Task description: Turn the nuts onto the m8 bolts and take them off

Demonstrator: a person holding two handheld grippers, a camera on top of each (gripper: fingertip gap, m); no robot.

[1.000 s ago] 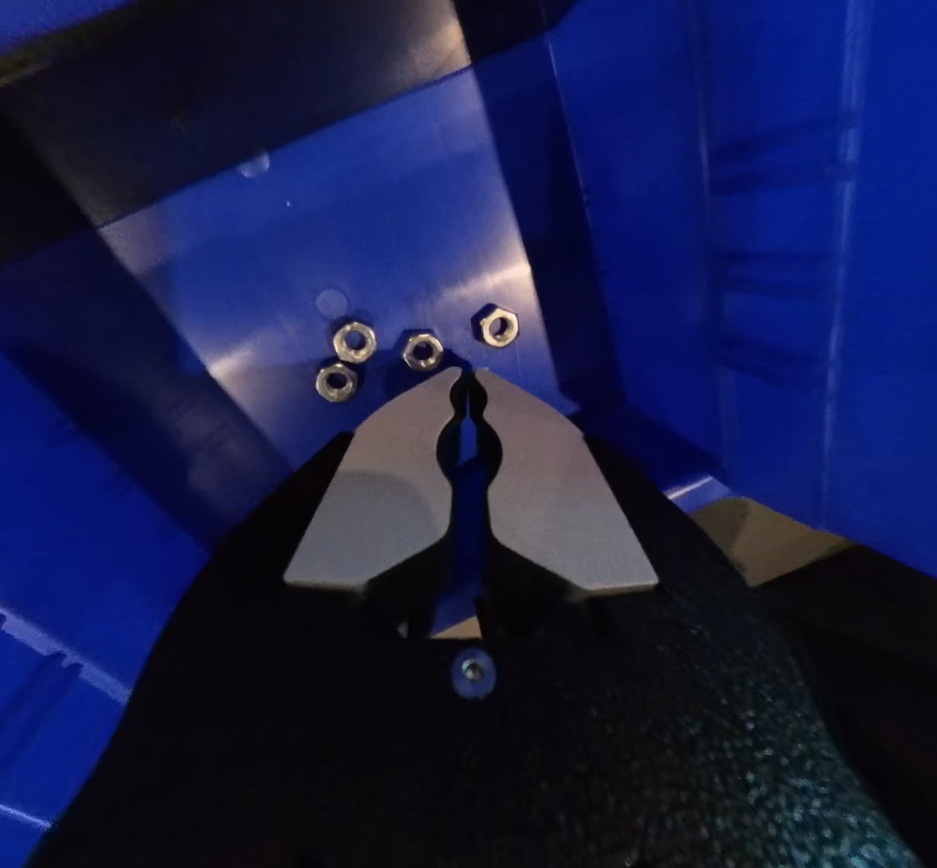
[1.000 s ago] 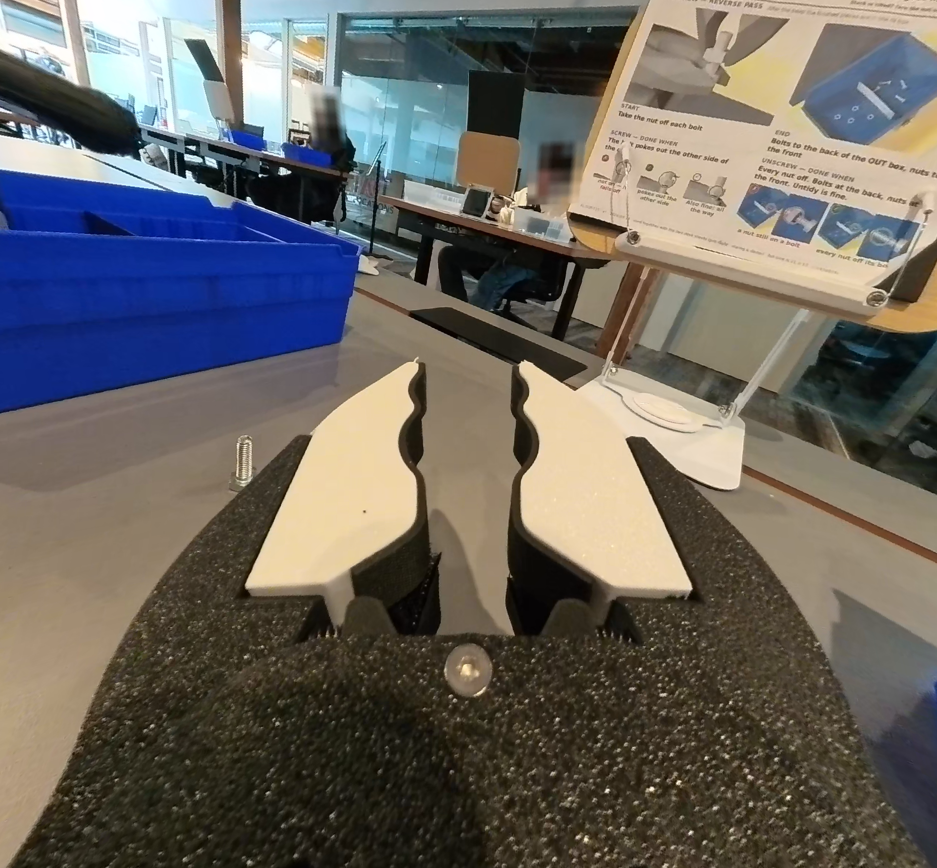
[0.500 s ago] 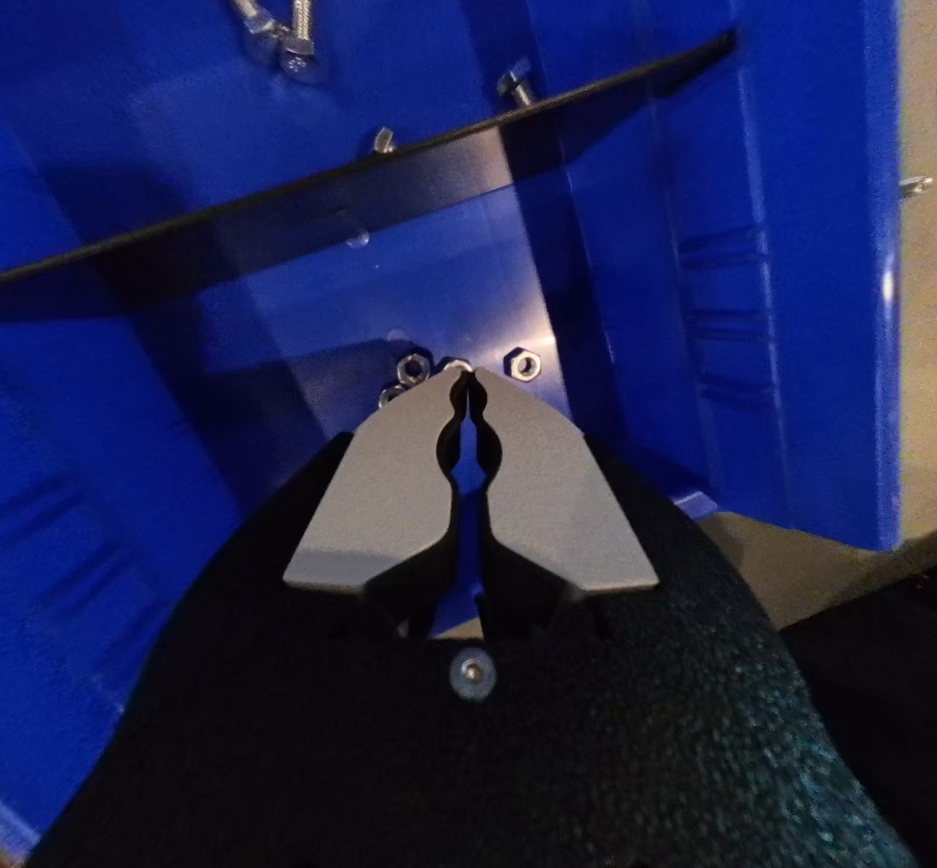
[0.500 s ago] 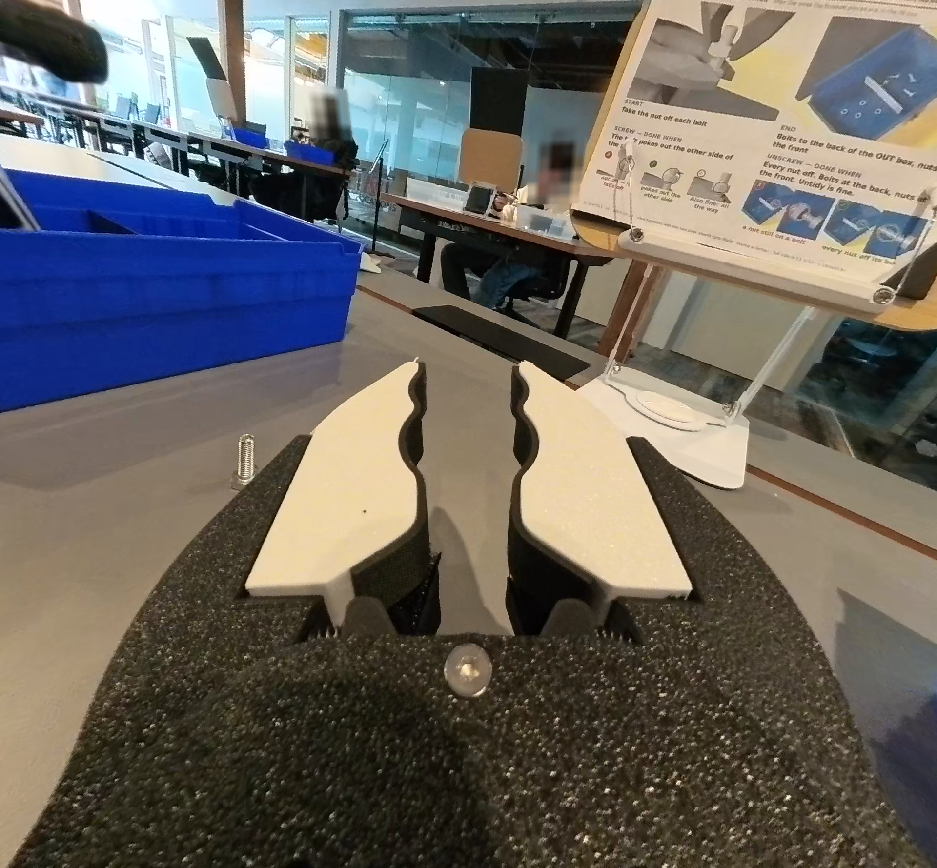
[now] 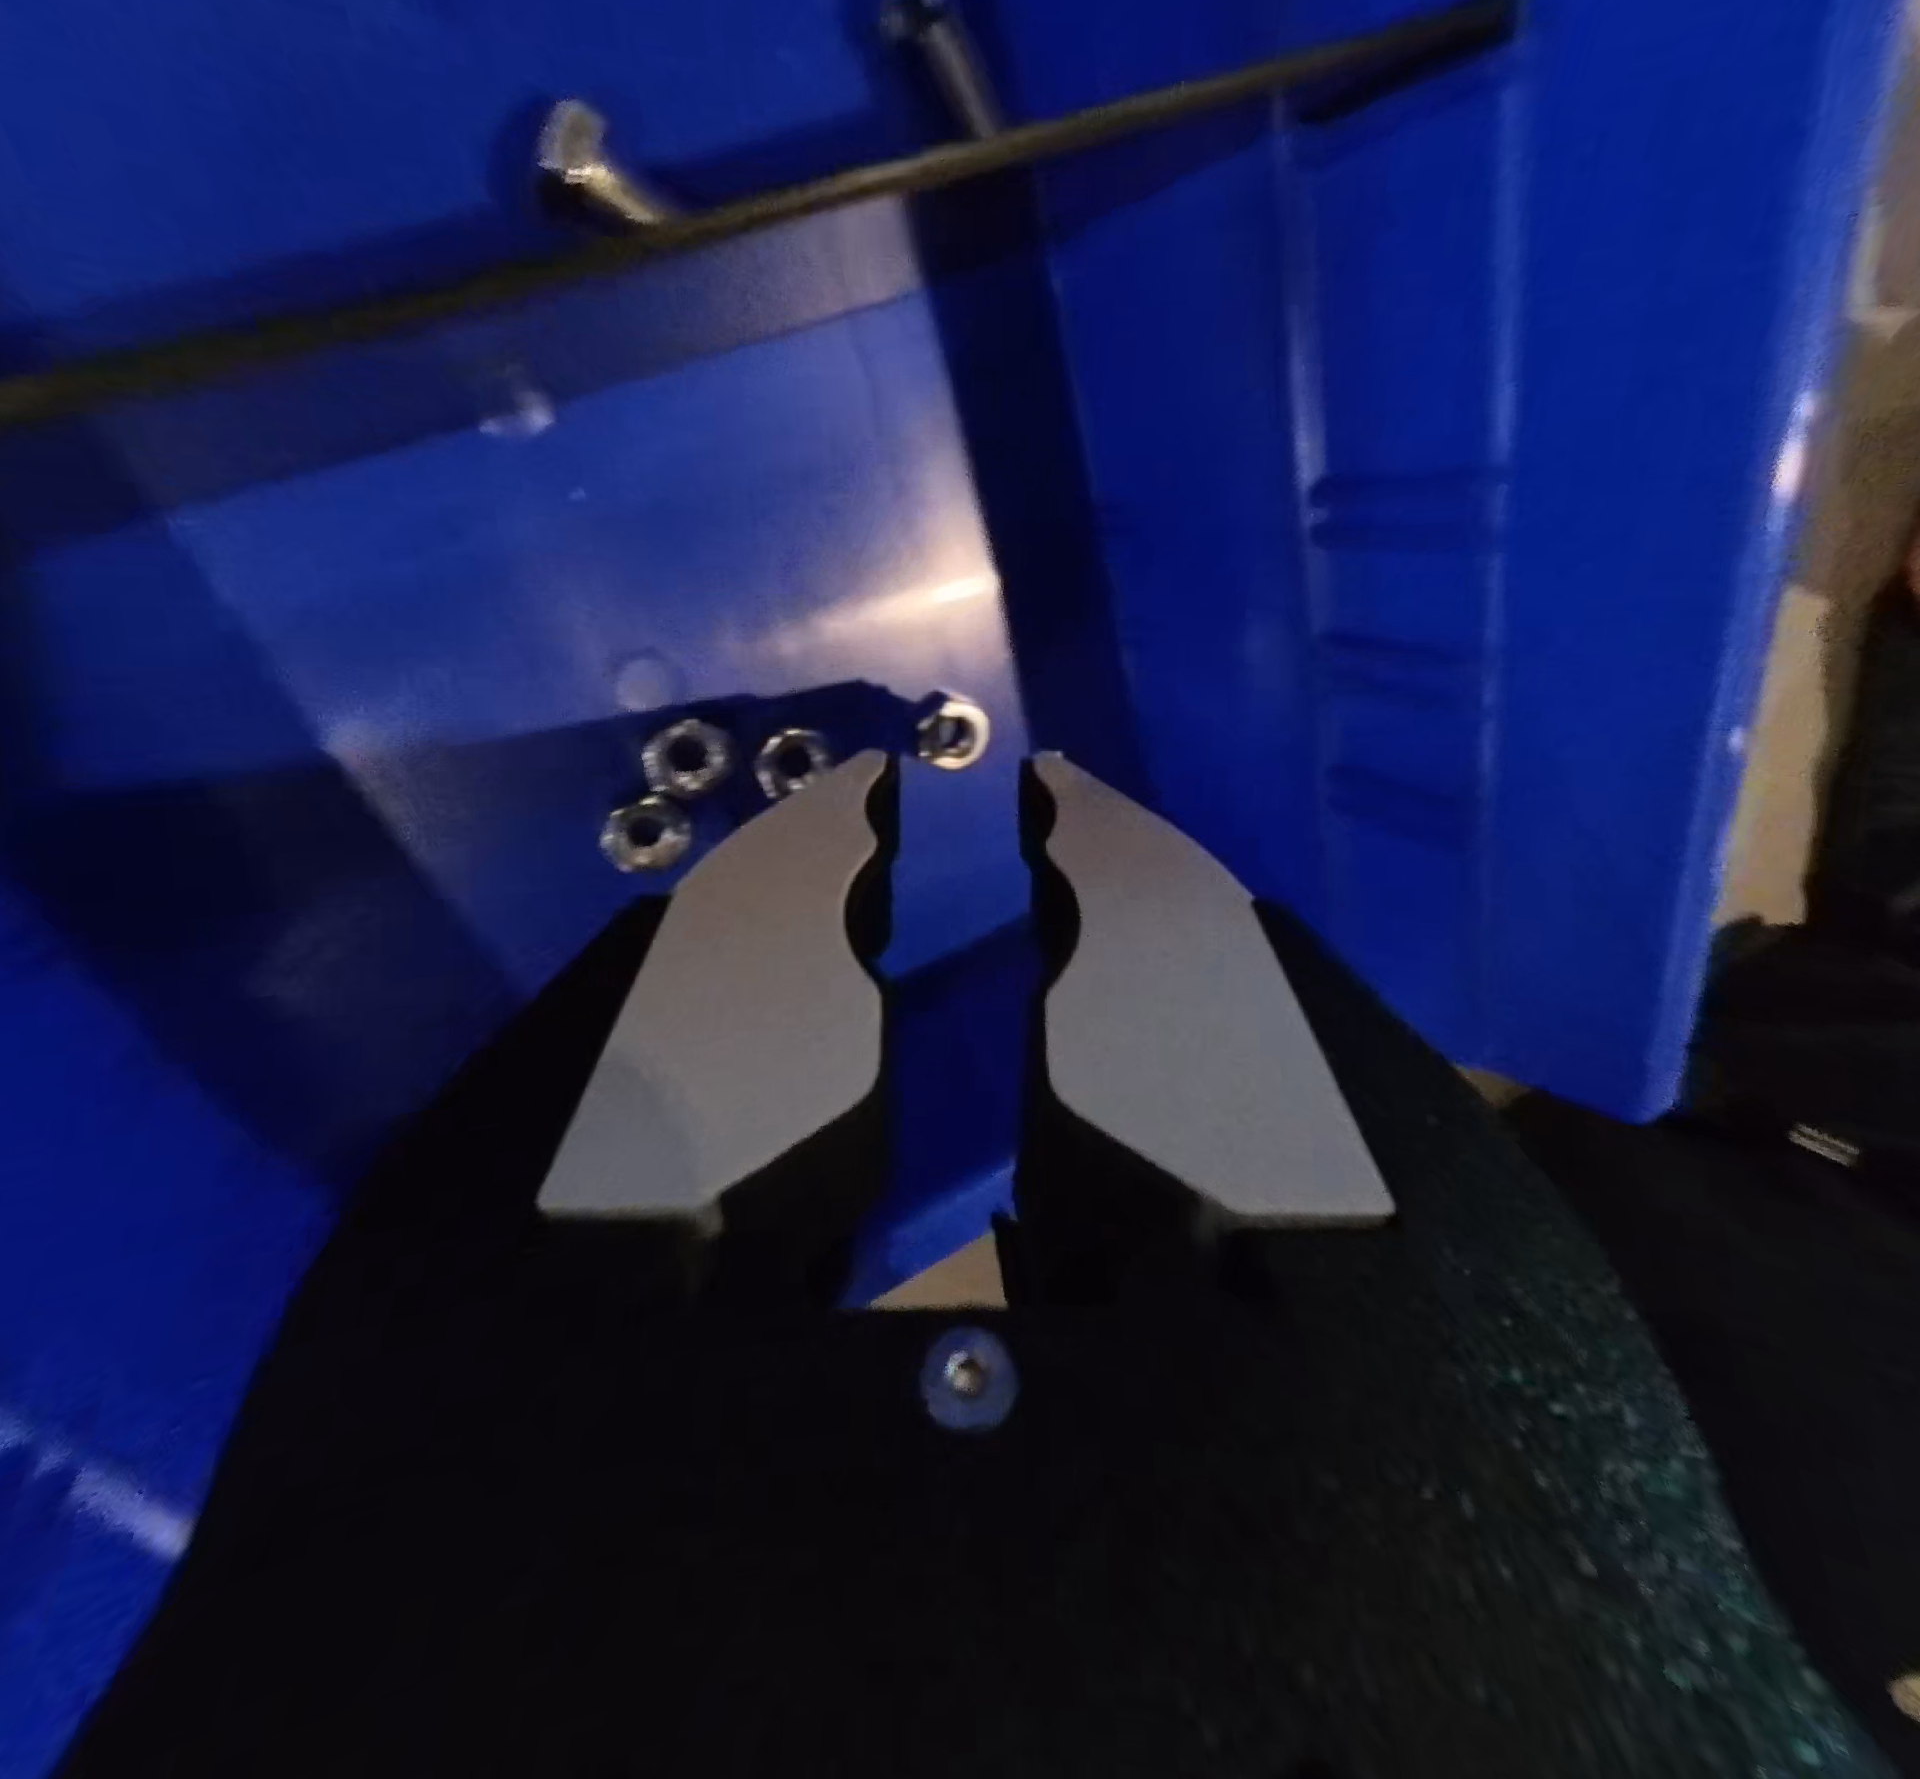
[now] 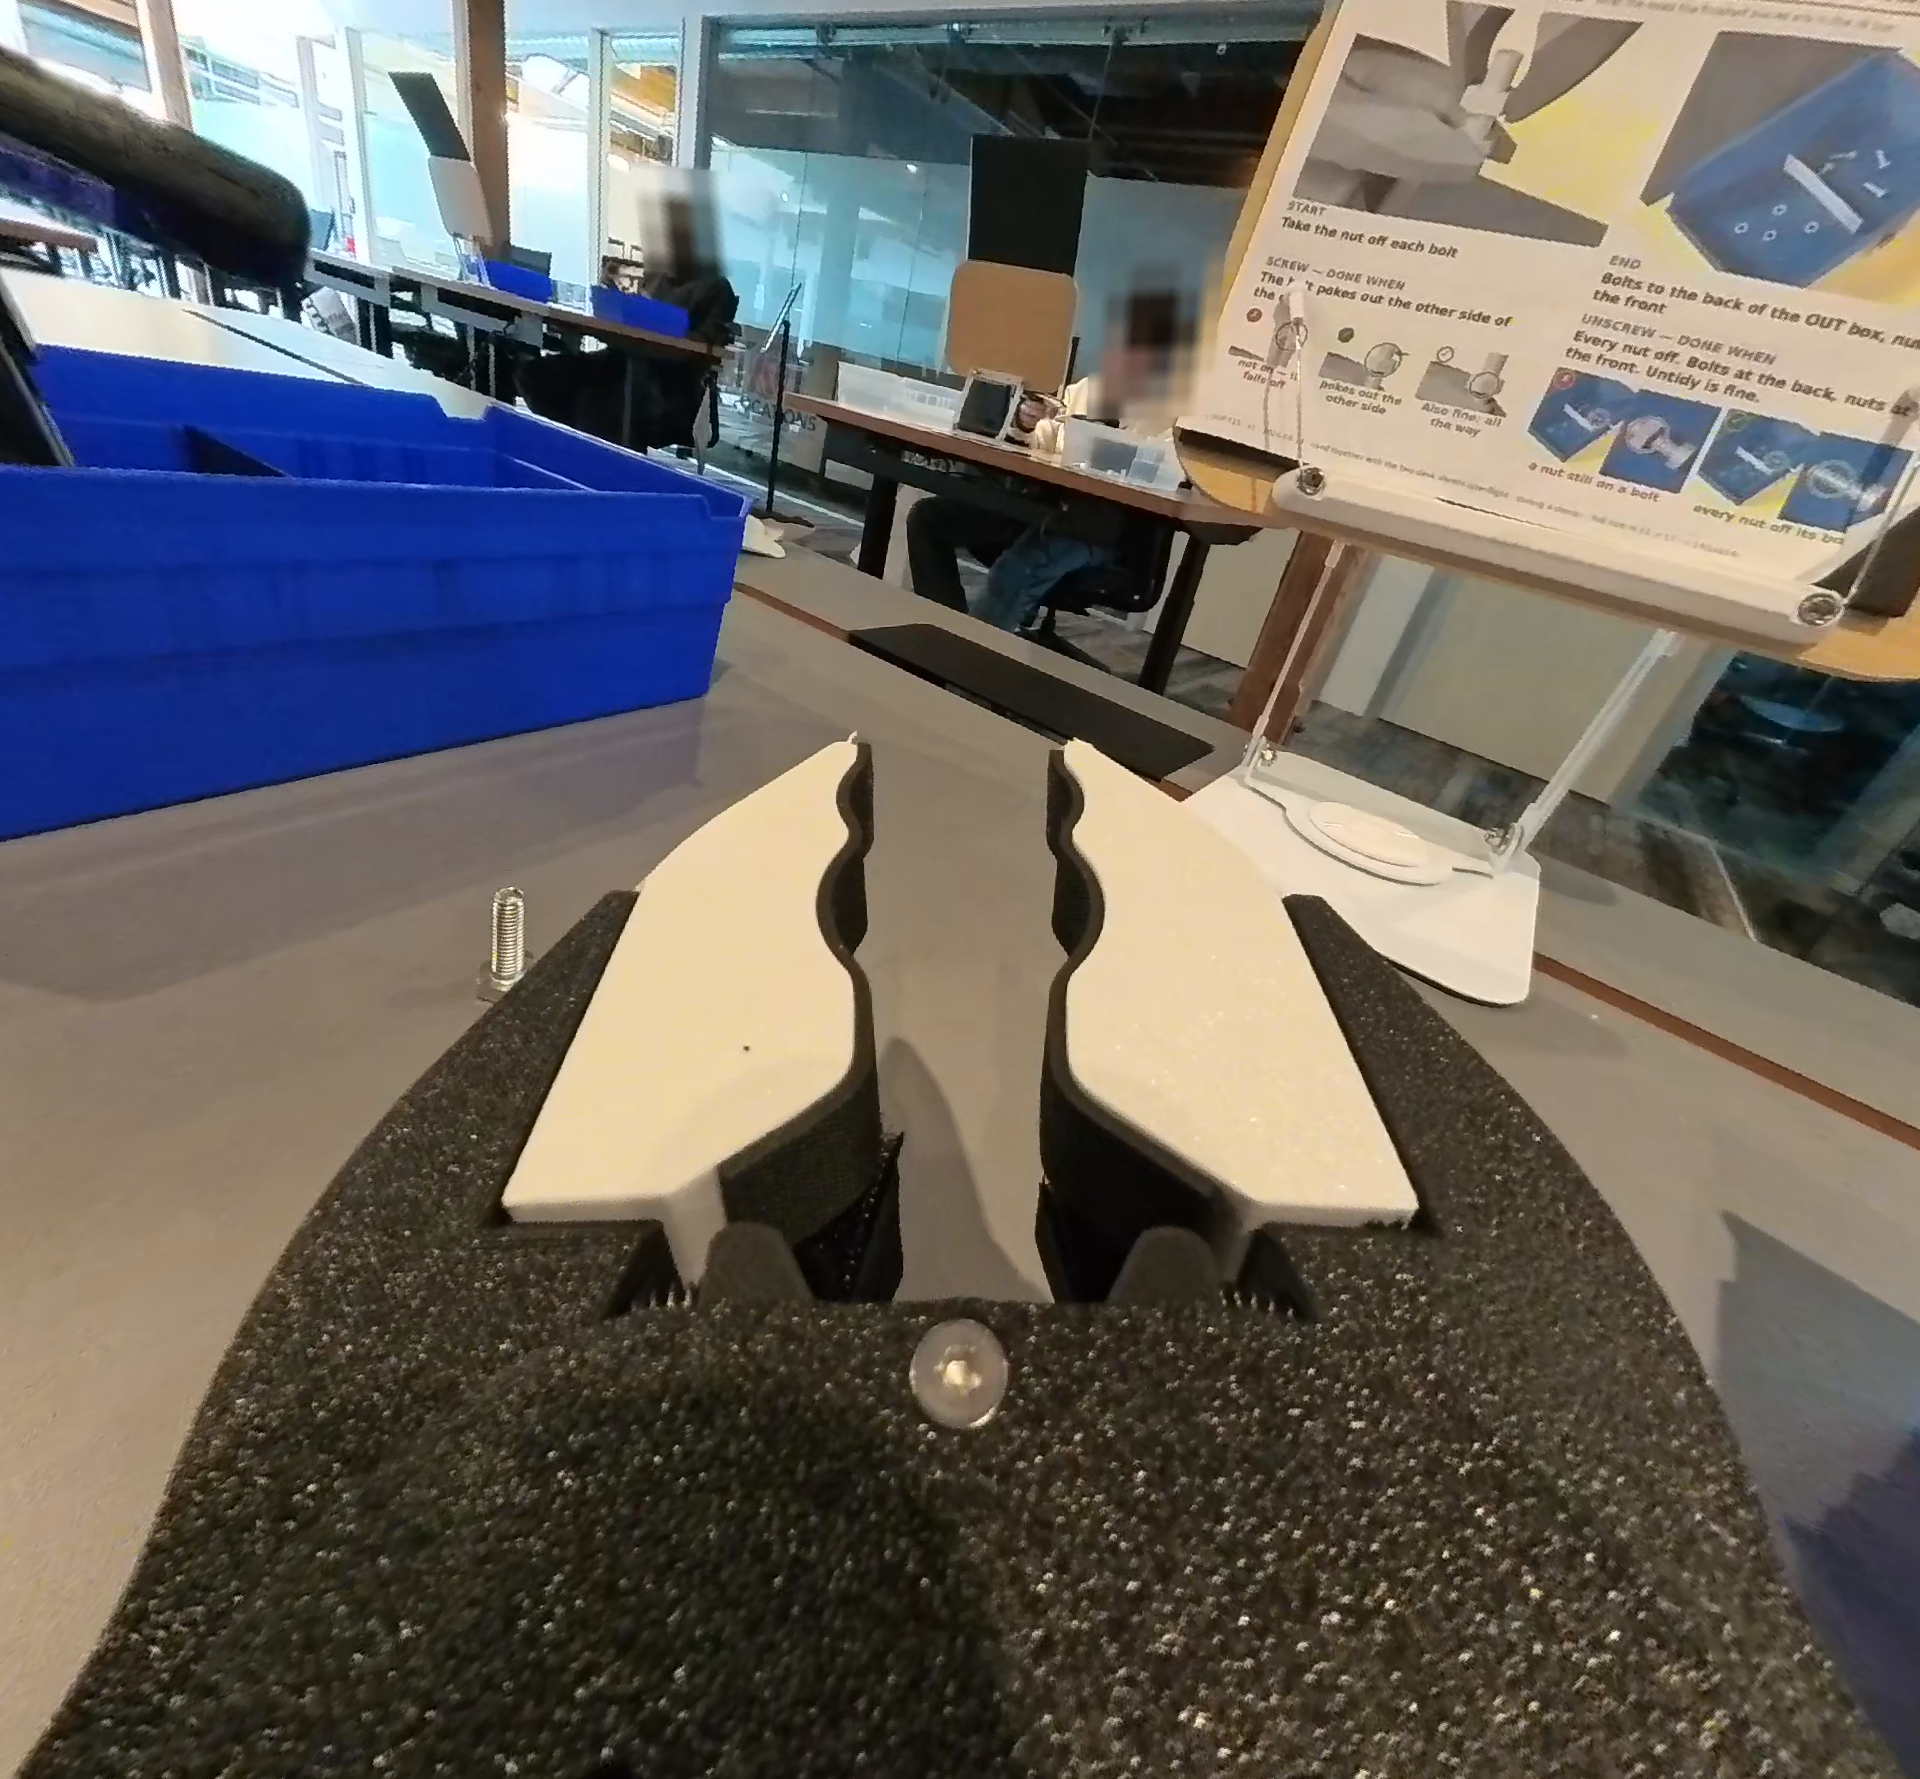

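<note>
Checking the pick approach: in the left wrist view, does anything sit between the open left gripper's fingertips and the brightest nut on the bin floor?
No. In the left wrist view the left gripper is open and holds nothing; only bare blue bin floor separates it from that nut.

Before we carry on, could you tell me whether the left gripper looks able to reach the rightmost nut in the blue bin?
Probably yes: the left gripper is open inside the blue bin, with the rightmost nut just beyond its fingertips and nothing between.

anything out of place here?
One bolt stands upright on its head on the grey table, outside the blue bin. The four nuts lie loose in the bin's front section. Nothing looks damaged.
</note>
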